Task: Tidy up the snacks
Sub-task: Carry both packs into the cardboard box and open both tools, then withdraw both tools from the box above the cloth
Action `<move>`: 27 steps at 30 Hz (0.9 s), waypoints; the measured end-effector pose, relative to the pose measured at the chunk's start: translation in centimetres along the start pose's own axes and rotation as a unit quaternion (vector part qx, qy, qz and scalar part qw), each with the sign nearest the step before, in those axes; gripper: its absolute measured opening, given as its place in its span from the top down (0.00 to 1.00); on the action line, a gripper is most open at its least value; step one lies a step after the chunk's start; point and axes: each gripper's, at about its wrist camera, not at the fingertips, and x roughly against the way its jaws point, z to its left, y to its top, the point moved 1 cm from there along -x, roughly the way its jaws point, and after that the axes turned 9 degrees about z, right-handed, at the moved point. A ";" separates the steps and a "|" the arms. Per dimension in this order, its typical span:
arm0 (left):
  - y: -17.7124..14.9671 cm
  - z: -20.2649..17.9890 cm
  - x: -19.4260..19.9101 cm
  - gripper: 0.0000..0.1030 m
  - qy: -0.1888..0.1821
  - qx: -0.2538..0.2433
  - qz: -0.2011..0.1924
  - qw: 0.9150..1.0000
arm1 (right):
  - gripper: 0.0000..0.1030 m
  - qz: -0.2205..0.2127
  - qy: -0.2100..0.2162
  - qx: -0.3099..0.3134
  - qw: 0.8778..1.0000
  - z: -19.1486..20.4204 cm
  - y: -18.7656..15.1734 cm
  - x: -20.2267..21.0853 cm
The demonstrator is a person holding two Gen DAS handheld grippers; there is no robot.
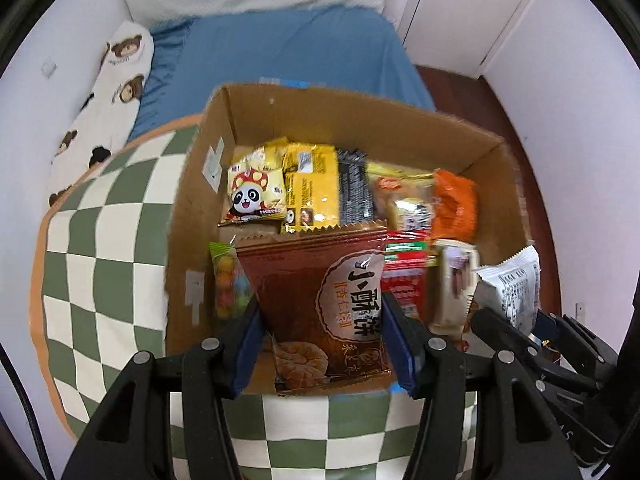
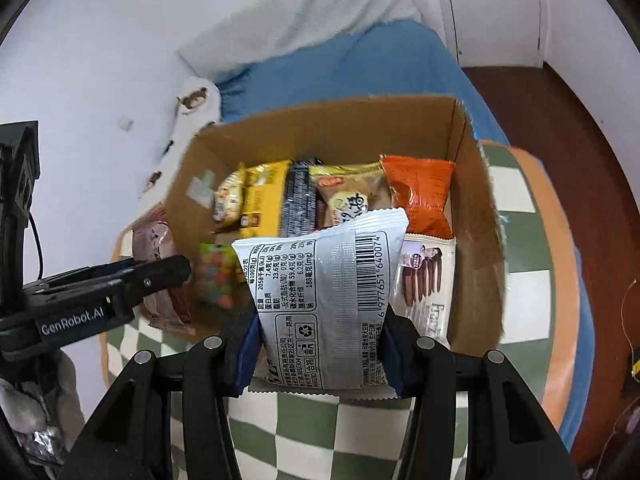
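Observation:
An open cardboard box (image 1: 352, 120) (image 2: 332, 124) holds several snack packs standing in rows: a panda pack (image 1: 256, 196), a yellow pack (image 1: 314, 188), a black pack (image 1: 354, 188), an orange pack (image 1: 456, 204) (image 2: 420, 196), a candy bag (image 1: 226, 280) (image 2: 216, 276). My left gripper (image 1: 320, 340) is shut on a brown pastry pack (image 1: 320, 304) held over the box's near edge. My right gripper (image 2: 320, 344) is shut on a silver-white pack (image 2: 324, 292), also seen in the left wrist view (image 1: 512, 284), at the box's near side.
The box stands on a green-and-white checkered cushion (image 1: 100, 240) (image 2: 320, 432) on a blue bed (image 1: 288, 48). A bear-print pillow (image 1: 112, 92) lies at the left by the wall. Wooden floor (image 2: 560, 120) lies to the right.

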 end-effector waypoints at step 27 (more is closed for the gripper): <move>-3.1 0.8 0.0 0.21 0.033 0.026 -0.069 0.997 | 0.06 -0.031 -0.120 0.007 0.992 -1.0 -1.7 0.1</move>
